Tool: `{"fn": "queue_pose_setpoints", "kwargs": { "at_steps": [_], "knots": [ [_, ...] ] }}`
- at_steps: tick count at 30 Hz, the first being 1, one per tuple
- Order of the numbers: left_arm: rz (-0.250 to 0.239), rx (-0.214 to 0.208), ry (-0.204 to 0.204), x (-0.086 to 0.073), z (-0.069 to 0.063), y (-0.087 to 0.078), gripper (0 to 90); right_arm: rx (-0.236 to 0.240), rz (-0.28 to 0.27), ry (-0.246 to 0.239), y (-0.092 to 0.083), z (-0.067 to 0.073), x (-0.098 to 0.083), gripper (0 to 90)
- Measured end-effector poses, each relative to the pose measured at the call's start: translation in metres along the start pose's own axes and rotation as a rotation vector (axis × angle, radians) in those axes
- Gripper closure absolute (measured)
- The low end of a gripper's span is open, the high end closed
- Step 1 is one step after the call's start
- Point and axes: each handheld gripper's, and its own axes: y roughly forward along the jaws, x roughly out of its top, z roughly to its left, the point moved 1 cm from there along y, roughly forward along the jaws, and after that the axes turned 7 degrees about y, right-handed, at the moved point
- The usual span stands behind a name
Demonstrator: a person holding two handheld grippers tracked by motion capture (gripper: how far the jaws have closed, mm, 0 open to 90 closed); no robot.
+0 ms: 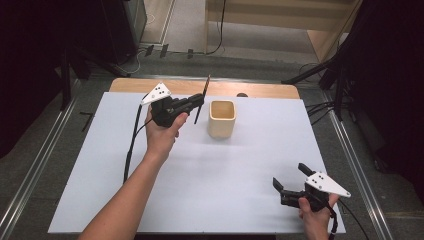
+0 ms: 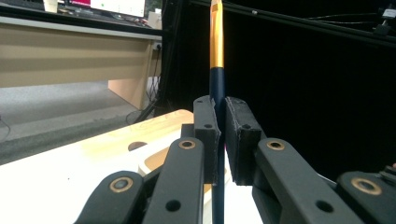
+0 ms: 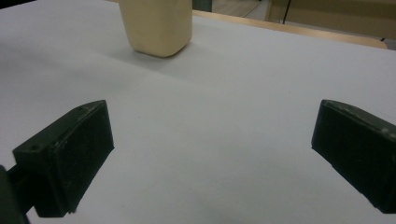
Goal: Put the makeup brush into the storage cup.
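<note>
The left hand-held gripper (image 1: 196, 101) clamps a slim upright dark-blue-and-gold pen (image 2: 216, 70), just left of the square cream wooden cup (image 1: 221, 118); the right hand-held gripper (image 1: 289, 183) gapes empty.

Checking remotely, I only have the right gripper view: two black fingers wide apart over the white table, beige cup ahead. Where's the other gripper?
Observer: The left gripper is held up just left of the beige cup, seen from the high view.
Operator: Holding anything?
Observer: Yes, its fingers are shut on a thin brush, dark blue handle with a gold band, standing roughly upright.
Operator: Brush in the cup yet?
Observer: No. In the high view the brush hangs beside the cup's left wall, outside it, and the cup looks empty.
</note>
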Motion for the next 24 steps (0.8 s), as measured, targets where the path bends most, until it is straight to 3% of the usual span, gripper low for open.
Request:
{"fn": "queue_pose_setpoints", "kwargs": {
  "at_steps": [5,15,24],
  "knots": [
    [-0.016,0.002,-0.002,0.002,-0.001,0.01,84.9,-0.002,0.001,0.001,0.0,-0.001,0.0,0.0],
    [-0.058,0.007,-0.048,-0.001,0.004,0.026,84.9,-0.001,0.003,-0.001,0.0,-0.001,0.0,0.0],
    [-0.091,0.002,-0.029,0.003,0.002,0.045,84.9,0.002,0.002,0.007,0.0,-0.001,0.0,0.0]
  ]
}}
